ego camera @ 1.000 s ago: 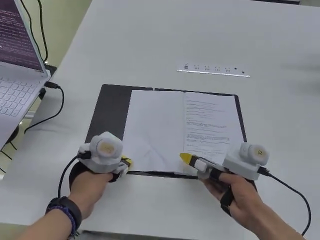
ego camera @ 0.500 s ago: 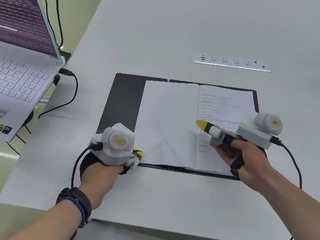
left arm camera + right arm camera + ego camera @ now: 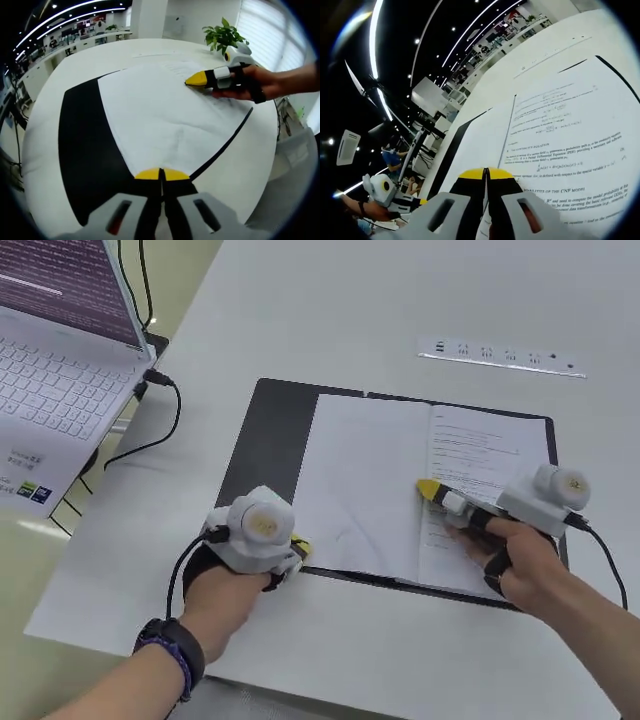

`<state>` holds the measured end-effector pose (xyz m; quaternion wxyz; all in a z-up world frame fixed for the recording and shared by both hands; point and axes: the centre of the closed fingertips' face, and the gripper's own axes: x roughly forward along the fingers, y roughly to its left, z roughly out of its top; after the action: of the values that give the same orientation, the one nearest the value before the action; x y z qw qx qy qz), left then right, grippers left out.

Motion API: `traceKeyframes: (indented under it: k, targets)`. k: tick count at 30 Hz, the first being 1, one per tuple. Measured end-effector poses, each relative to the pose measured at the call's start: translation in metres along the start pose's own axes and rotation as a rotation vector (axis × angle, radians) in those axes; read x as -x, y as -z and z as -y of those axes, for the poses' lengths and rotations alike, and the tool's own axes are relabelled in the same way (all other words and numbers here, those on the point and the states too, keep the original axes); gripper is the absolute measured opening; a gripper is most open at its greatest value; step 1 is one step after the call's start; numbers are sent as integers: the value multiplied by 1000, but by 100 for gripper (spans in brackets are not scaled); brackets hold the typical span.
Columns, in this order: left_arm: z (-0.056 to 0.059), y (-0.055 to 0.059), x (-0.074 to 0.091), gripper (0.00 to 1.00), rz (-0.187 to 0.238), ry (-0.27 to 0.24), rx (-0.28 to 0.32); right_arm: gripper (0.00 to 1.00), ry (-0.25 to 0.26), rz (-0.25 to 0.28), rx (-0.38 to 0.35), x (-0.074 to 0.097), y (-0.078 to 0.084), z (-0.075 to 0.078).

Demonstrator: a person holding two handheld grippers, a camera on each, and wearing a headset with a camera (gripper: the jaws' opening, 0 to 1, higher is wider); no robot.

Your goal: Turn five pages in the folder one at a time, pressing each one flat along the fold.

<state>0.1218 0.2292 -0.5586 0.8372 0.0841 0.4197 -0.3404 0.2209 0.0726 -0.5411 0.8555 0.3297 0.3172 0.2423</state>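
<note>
— Black folder [image 3: 262,440], where?
— Open flat on white table [image 3: 330,310], nr laptop [image 3: 50,380].
— L gripper [image 3: 162,174]?
— Jaws together, at blank page's [image 3: 365,480] near edge.
— R gripper [image 3: 486,173]?
— Jaws together too, tip on printed page [image 3: 485,465] by fold.

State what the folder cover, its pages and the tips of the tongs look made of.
Folder cover: black, matte, flat; probably plastic or coated board. Pages: thin white paper, faint creases showing, printed text on the right leaf. Left tongs and right tongs: yellow tips, smooth, likely plastic or rubber; grey-white bodies look like hard plastic.
</note>
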Motion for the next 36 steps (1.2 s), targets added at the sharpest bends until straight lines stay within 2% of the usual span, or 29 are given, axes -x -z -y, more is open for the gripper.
traceKeyframes:
  k: [6,11,17,23,27,36]
  targets:
    - [-1,0,-1,0,-2,10,12,0,8,46,-27,-7,-10,-6]
    - [0,0,-1,0,0,0,-8,0,9,63,-29,-10,-15,-10]
    - [0,0,-1,0,2,-2,1,0,11,81,-41,-12,-20,-11]
    - [-1,0,-2,0,4,1,7,0,21,124,-75,-18,-32,-6]
    - [-1,0,-2,0,3,-3,2,0,48,181,-115,-23,-48,9]
    - [-1,0,-2,0,9,-8,-3,0,53,233,-160,-29,-59,8]
